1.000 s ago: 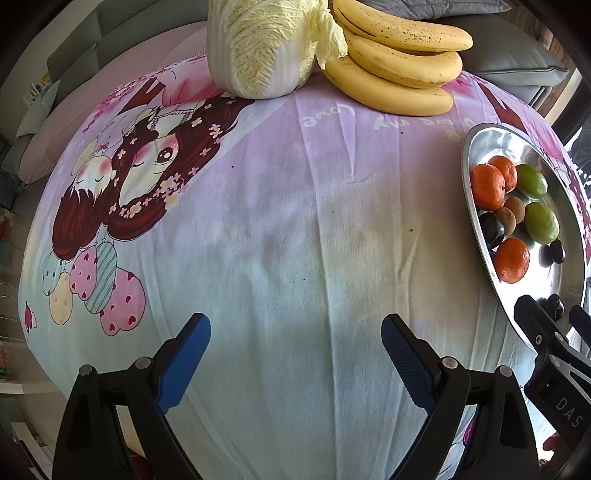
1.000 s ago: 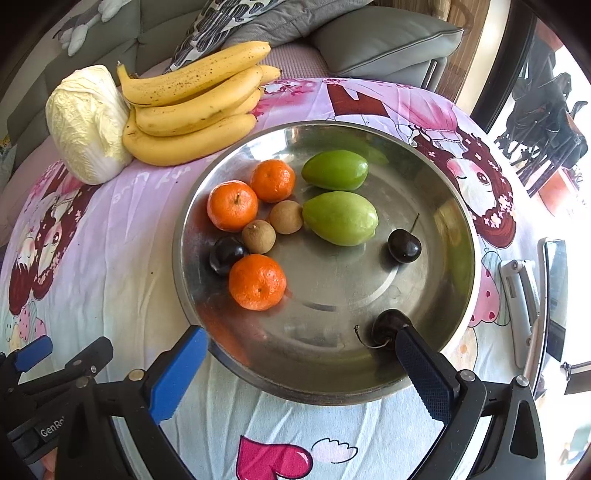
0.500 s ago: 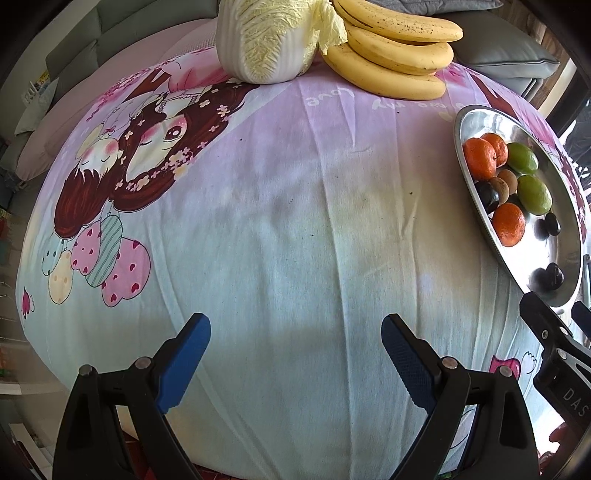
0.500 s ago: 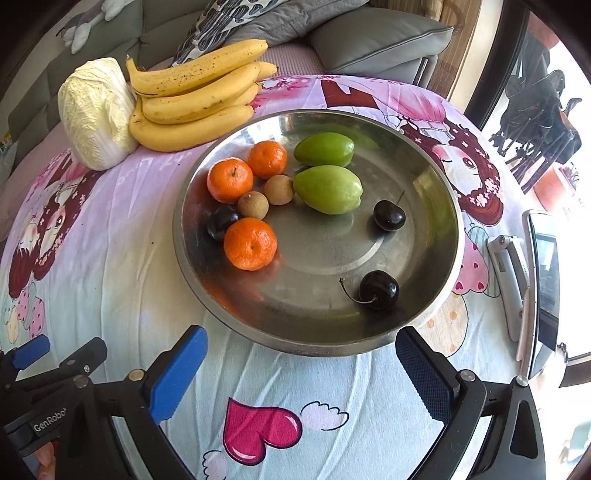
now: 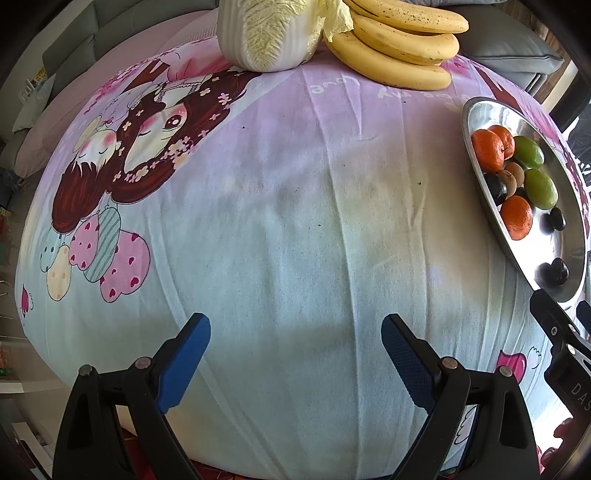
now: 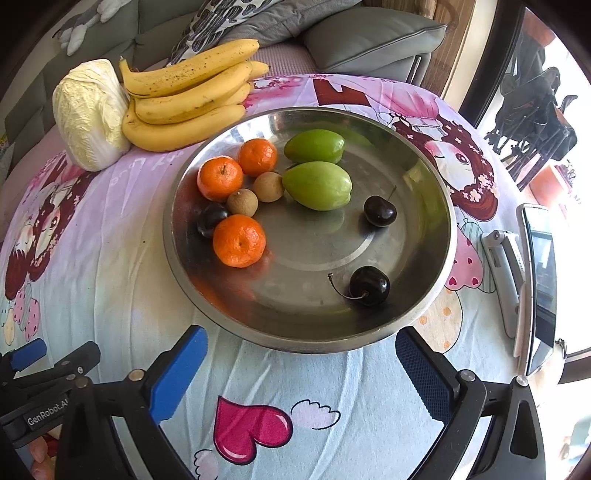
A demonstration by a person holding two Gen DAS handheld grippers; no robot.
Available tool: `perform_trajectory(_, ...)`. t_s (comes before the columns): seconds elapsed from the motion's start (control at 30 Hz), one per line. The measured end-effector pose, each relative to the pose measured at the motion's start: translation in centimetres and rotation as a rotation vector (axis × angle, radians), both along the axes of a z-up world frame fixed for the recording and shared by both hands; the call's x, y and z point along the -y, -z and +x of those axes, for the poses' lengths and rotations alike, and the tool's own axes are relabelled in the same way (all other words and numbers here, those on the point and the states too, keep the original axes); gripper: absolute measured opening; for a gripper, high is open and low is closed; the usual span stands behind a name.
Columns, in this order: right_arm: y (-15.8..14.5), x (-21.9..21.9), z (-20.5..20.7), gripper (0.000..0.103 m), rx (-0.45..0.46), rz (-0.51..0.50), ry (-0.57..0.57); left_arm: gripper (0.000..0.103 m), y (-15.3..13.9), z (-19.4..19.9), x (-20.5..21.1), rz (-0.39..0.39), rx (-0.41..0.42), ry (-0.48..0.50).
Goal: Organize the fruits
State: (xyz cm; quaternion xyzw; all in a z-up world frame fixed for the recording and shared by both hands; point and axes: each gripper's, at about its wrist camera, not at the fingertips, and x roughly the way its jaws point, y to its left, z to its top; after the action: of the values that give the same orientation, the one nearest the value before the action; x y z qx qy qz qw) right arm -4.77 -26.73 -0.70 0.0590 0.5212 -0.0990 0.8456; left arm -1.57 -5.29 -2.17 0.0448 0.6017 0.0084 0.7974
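A round steel bowl [image 6: 439, 192] sits on the cartoon-print tablecloth and shows at the right edge of the left wrist view [image 5: 480, 110]. It holds three oranges [image 6: 239, 240], two green fruits [image 6: 317, 184], two brown longans [image 6: 242, 202], a dark plum [image 6: 211, 218] and two cherries [image 6: 369, 286]. A bunch of bananas [image 6: 188, 99] lies behind the bowl. My right gripper [image 6: 301, 369] is open and empty, just in front of the bowl's near rim. My left gripper [image 5: 295, 354] is open and empty over bare cloth, left of the bowl.
A napa cabbage [image 6: 88, 114] stands beside the bananas. A phone on a stand [image 6: 535, 280] sits at the table's right edge. A grey sofa with cushions [image 6: 369, 33] lies behind the table. The left gripper shows at the right wrist view's lower left [image 6: 44, 369].
Both grippers have pulled back toward the table's near edge. The right gripper's finger has come away from the near cherry, which now lies free in the bowl.
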Motion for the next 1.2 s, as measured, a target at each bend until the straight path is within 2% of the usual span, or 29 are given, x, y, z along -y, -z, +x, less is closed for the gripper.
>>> perform_trajectory(1.2,0.78,-0.29,0.09,0.103,-0.023,0.008,-0.007,0.094,0.20,0.50,-0.85,-0.024,-0.019,-0.034)
